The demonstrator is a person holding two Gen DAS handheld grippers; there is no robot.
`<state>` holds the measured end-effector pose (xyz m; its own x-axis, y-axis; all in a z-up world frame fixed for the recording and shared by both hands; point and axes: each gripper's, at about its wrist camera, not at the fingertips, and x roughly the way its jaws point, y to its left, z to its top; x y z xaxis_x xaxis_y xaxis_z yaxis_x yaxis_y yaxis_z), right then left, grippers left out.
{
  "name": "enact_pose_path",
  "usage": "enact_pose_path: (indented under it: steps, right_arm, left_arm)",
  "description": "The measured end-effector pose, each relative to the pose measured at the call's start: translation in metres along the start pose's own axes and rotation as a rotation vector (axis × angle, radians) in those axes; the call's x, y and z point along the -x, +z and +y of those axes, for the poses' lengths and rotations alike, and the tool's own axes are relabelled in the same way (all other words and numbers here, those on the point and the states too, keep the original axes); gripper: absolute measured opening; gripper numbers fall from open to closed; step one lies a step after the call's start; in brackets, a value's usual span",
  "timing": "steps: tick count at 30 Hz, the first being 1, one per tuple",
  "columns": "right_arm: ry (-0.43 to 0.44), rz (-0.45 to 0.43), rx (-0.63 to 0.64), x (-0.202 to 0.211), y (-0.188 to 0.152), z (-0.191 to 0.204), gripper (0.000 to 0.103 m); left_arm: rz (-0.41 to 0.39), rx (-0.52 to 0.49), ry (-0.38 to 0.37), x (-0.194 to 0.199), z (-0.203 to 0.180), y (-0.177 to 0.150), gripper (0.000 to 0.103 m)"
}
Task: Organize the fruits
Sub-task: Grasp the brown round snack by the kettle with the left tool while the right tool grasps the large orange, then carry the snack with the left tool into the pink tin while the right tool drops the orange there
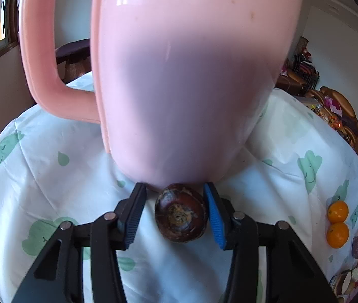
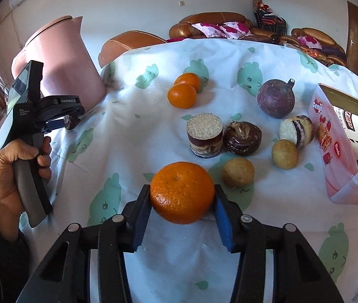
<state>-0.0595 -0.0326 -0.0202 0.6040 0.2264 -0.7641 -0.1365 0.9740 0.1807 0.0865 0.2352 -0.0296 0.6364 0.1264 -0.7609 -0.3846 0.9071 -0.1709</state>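
Two fingers (image 2: 145,202) clamp orange (image 2: 182,192).

Both grippers, left gripper (image 1: 175,210) and right gripper (image 2: 182,213), are black with blue ribbed pads and silver rivets, and at nine o'clock a probably dark sleeve (image 2: 0,257).

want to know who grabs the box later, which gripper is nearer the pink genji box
Right. The right gripper, closed on a large orange, sits mid-cloth with the Genji box just to its right. The left gripper is at the far left by the pink jug.
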Motion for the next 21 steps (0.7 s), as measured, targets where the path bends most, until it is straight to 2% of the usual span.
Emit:
enact_pose_path:
  steps: [2,4,9,15,21]
  right_arm:
    - [0.033,-0.006,-0.021,0.002,0.0,-0.005,0.049]
    - [0.079,-0.02,-0.045,0.004,0.003,-0.008,0.049]
    - [0.051,-0.117,-0.033,0.022,0.007,-0.009,0.049]
    - [-0.016,-0.232,-0.035,0.047,0.015,-0.02,0.049]
    - [-0.047,-0.298,-0.064,0.067,0.021,-0.038,0.049]
  left_arm:
    - [-0.008,-0.001,-0.033,0.006,0.011,-0.003,0.038]
    - [-0.041,-0.015,-0.036,0.013,0.019,-0.005,0.038]
    - [-0.133,-0.094,-0.032,0.037,0.022,-0.011,0.038]
    - [-0.272,-0.207,-0.179,0.076,0.032,-0.018,0.038]
    - [-0.302,-0.274,-0.277,0.1,0.013,-0.04,0.038]
